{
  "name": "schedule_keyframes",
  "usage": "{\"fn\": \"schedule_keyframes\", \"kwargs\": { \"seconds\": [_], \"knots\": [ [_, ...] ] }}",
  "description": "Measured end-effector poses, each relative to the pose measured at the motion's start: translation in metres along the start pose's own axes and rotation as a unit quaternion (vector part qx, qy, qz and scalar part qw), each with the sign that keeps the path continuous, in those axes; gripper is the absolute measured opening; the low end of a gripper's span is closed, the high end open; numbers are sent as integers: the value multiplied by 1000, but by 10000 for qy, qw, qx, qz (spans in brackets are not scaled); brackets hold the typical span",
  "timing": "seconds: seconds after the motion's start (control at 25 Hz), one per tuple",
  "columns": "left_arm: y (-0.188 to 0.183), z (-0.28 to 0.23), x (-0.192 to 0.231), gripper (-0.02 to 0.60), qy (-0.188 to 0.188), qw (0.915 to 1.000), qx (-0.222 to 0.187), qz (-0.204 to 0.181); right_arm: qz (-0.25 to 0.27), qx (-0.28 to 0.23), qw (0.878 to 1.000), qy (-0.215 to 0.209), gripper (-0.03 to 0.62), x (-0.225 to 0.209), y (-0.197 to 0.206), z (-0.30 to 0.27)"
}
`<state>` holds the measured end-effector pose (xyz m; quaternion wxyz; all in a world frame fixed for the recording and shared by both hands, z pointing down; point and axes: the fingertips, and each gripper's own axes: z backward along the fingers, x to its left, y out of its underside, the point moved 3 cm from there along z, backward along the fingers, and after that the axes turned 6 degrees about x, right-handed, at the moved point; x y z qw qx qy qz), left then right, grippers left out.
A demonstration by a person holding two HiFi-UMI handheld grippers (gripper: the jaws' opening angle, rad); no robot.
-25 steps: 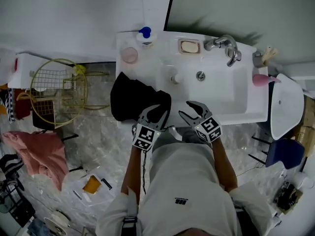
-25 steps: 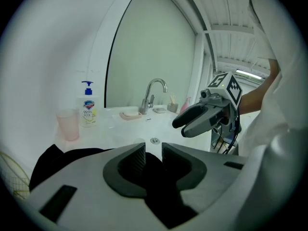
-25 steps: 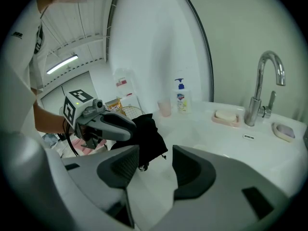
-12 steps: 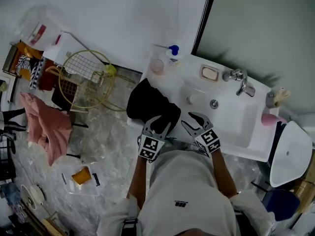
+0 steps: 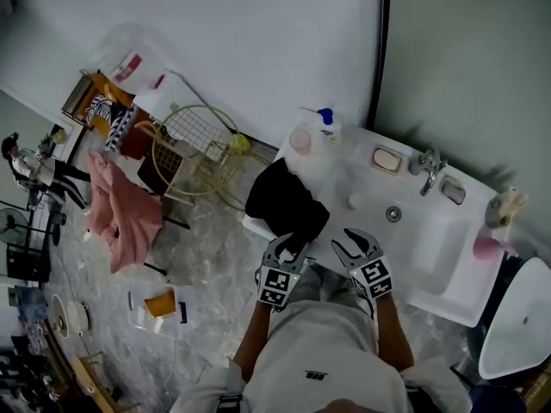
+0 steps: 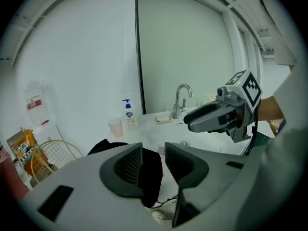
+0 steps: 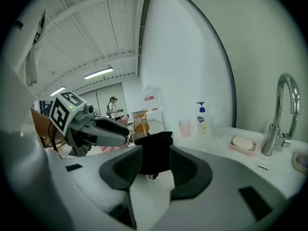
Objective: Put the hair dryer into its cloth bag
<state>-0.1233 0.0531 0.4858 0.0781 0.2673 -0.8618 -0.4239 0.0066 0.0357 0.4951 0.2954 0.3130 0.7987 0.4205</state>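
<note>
Hovering left claw [image 6: 153,159]: jaws apart, just been opening, nothing between them.
Right claw [image 7: 155,163]: jaws narrowly apart, just been closing, nothing gripped.
Cloth bag [image 5: 282,198]: black heap on the tabletop's [image 5: 337,169] left end, just beyond both claws, nearer the left.
Hair dryer: cannot be made out.

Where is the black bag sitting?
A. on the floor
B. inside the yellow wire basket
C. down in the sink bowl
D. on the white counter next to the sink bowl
D: the black cloth bag lies on the white counter, beside the sink bowl and near the pink cup.
</note>
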Motion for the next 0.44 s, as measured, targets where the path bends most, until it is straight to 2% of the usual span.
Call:
{"fn": "schedule_keyframes", "kwargs": {
  "seconds": [0.44],
  "knots": [
    [-1, 11, -24, 146, 2, 10000, 18, -36, -187, -27, 9998, 56, 183, 3, 14, 16]
  ]
}}
